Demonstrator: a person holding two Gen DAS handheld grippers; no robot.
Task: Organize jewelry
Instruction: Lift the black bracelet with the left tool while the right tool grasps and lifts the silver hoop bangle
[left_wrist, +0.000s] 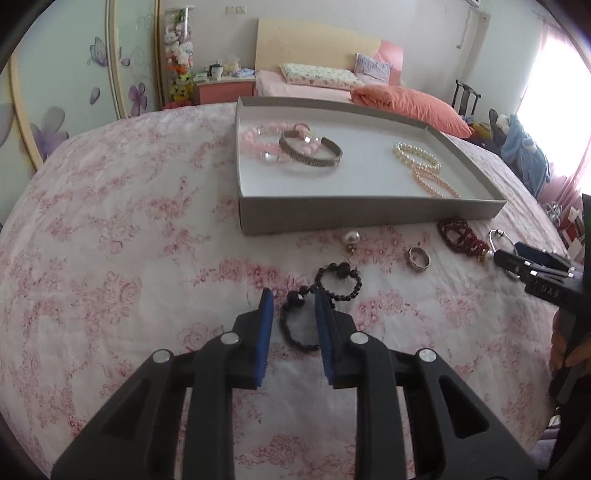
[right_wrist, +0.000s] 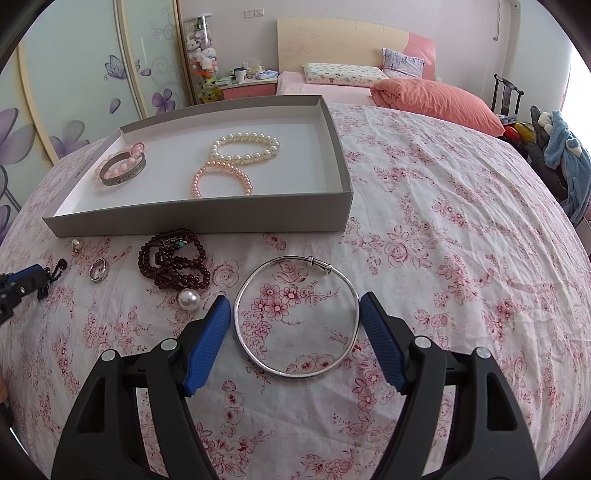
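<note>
A grey tray (left_wrist: 369, 214) (right_wrist: 199, 221) on the floral bedspread holds a pink bead bracelet (left_wrist: 258, 142), a metal cuff (left_wrist: 312, 153) (right_wrist: 123, 171), and white and peach pearl bracelets (right_wrist: 245, 146) (right_wrist: 221, 181). My left gripper (left_wrist: 293, 299) is open, its pads either side of a black bead bracelet (left_wrist: 321, 295). My right gripper (right_wrist: 295, 306) is open, straddling a silver bangle (right_wrist: 297, 315) that lies flat. A dark red bead strand (right_wrist: 173, 264) (left_wrist: 461, 234), a ring (right_wrist: 99, 270) (left_wrist: 418, 259) and pearl earrings (right_wrist: 189, 299) (left_wrist: 351, 240) lie loose in front of the tray.
The right gripper shows at the right edge of the left wrist view (left_wrist: 532, 267); the left gripper shows at the left edge of the right wrist view (right_wrist: 18, 284). An orange pillow (right_wrist: 439, 99), a nightstand (right_wrist: 249, 86) and a wardrobe (right_wrist: 74, 92) stand behind.
</note>
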